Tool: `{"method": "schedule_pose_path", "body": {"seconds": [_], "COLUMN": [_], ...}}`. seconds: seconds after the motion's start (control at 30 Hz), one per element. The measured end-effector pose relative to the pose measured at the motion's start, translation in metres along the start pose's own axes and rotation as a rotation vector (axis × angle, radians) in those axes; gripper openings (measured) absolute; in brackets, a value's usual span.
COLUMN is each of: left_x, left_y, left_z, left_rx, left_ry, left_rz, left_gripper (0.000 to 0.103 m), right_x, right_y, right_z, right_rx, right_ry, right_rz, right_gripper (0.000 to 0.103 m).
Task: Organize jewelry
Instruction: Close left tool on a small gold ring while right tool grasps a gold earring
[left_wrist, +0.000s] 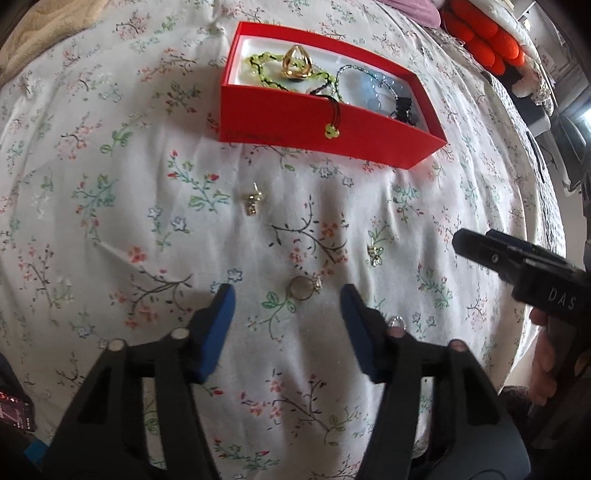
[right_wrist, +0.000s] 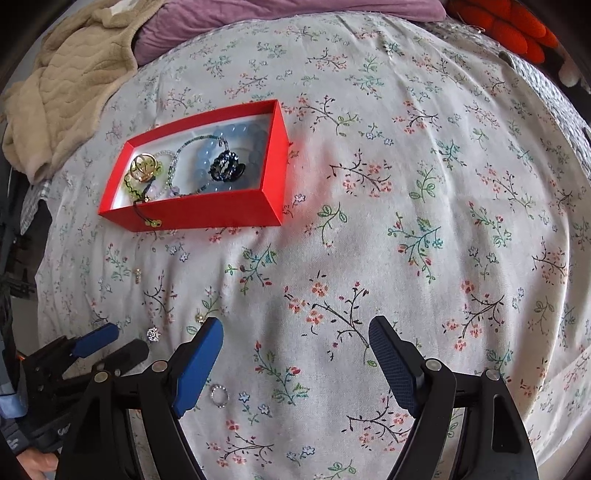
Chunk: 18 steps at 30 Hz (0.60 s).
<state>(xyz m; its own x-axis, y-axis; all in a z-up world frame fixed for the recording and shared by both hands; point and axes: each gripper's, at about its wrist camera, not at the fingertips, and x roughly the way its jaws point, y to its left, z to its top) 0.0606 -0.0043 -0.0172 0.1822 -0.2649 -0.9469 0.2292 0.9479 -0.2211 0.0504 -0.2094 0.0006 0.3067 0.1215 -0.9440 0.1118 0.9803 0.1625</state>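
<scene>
Your left tool (left_wrist: 288, 295) hangs over the floral bedspread (left_wrist: 110, 184) with its jaws apart, the gold ring (left_wrist: 303, 289) lying between the fingertips, untouched. Ahead sit two small earrings (left_wrist: 253, 201) and the red box (left_wrist: 325, 125) holding bracelets and a gold piece. A silver ring (right_wrist: 219, 396) lies just beside your right tool (right_wrist: 295, 339), which is wide open and empty.

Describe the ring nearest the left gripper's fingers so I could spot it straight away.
Find the red box on the flowered bedspread, then come toward the left gripper. Just ahead of its open fingers lies the ring, a plain band with a sparkly cluster on one side, unlike the small earrings beyond it.
</scene>
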Motion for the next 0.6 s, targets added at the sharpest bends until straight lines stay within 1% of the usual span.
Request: {"method": "schedule_pose_path", "body": {"seconds": [0.13,0.23,0.3,0.53,0.6], "left_x": [0.007,0.013,0.019,0.027,0.028], "left_y": [-0.004,-0.009,-0.012,-0.021,-0.022], "left_z": [0.004,0.006,0.007,0.008,0.009], "left_rx": [-0.009,-0.009,-0.002,0.035,0.046], "left_ry": [0.006,0.013,0.02,0.028,0.029], "left_rz": [-0.01,-0.01,-0.002,0.052,0.059], "left_gripper": [0.046,0.04,0.038,0.023,0.023], "right_x": [0.002,0.005,0.006,0.007,0.007], "right_y": [0.003,0.002,0.002,0.002,0.002], "right_z": [0.0,0.001,0.001,0.002,0.002], "right_rx": [-0.012,-0.013,-0.011,-0.012,-0.012], "right_ry": [0.008,0.016,0.019,0.023,0.023], "right_rz": [-0.003,-0.007,-0.008,-0.009,-0.009], "right_gripper": [0.082,0.082,0.082,0.082,0.082]}}
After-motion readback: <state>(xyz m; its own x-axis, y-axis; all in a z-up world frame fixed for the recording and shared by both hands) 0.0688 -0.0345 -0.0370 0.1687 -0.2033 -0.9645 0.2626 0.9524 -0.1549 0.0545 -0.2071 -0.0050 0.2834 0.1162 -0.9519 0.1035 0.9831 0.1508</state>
